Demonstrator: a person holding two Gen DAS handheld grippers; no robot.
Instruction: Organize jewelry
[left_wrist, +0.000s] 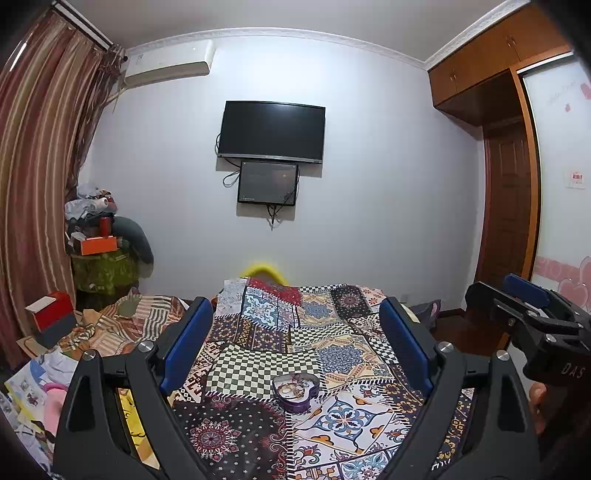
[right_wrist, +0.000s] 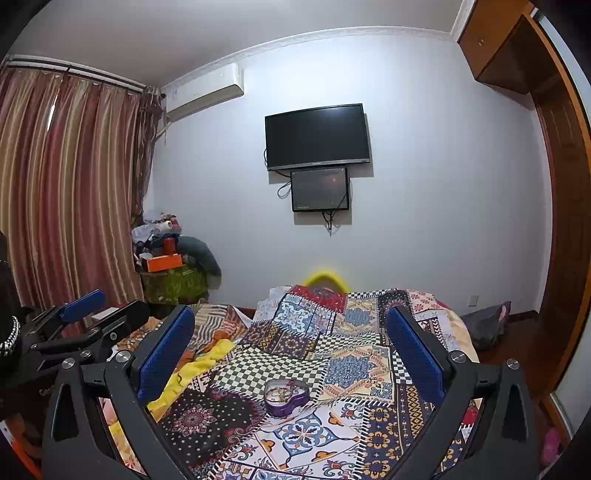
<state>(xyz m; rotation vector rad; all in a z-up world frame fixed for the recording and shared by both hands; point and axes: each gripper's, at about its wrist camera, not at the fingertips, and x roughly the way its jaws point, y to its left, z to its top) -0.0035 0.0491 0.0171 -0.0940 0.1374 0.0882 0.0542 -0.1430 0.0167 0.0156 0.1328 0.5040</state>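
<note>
Both jaws wide, empty; jewelry tin (left_wrist: 295, 391) on quilt (left_wrist: 332, 354).

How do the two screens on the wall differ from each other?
The upper screen is clearly larger than the lower screen. The upper screen is plain black; the lower screen shows a faint greyish image. The upper screen has a silver strip along its bottom edge; the lower screen's frame is all black. Both are mounted flat on the wall, one just under the other, with cables hanging near them.
</note>
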